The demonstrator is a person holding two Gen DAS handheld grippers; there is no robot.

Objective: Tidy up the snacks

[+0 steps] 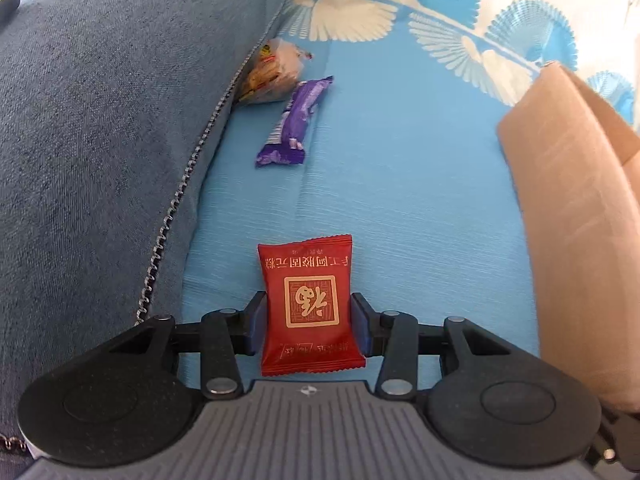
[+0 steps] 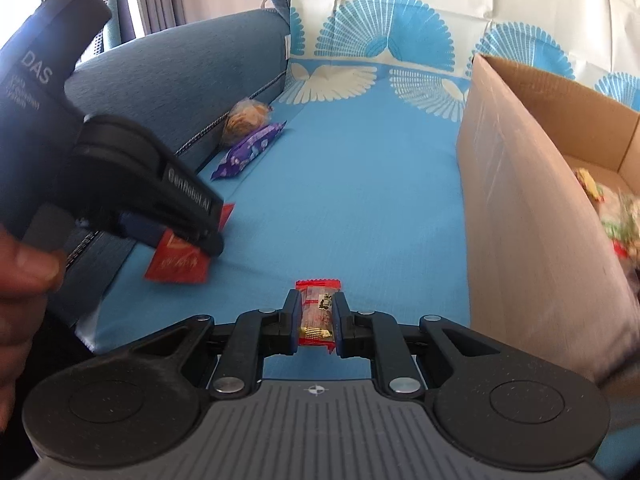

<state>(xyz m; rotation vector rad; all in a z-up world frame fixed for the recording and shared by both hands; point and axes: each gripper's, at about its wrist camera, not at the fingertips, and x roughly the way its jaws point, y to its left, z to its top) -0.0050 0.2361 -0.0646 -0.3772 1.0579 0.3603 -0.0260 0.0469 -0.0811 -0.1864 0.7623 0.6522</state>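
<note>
My left gripper (image 1: 308, 320) is shut on a red snack packet (image 1: 309, 300) with gold print, just above the blue sheet; it also shows in the right wrist view (image 2: 176, 258) held by the left gripper (image 2: 176, 236). My right gripper (image 2: 317, 316) is shut on a small red and clear wrapped snack bar (image 2: 318, 312). A purple wrapper (image 1: 294, 120) (image 2: 248, 150) and a clear bag of biscuits (image 1: 272, 74) (image 2: 245, 118) lie by the grey cushion. A cardboard box (image 2: 520, 184) (image 1: 572, 200) at the right holds several snacks (image 2: 616, 216).
A grey-blue cushion (image 1: 100, 140) (image 2: 180, 76) lines the left side. The blue patterned sheet (image 1: 400, 160) (image 2: 352, 184) covers the surface between cushion and box. My hand (image 2: 24, 280) shows at the left edge.
</note>
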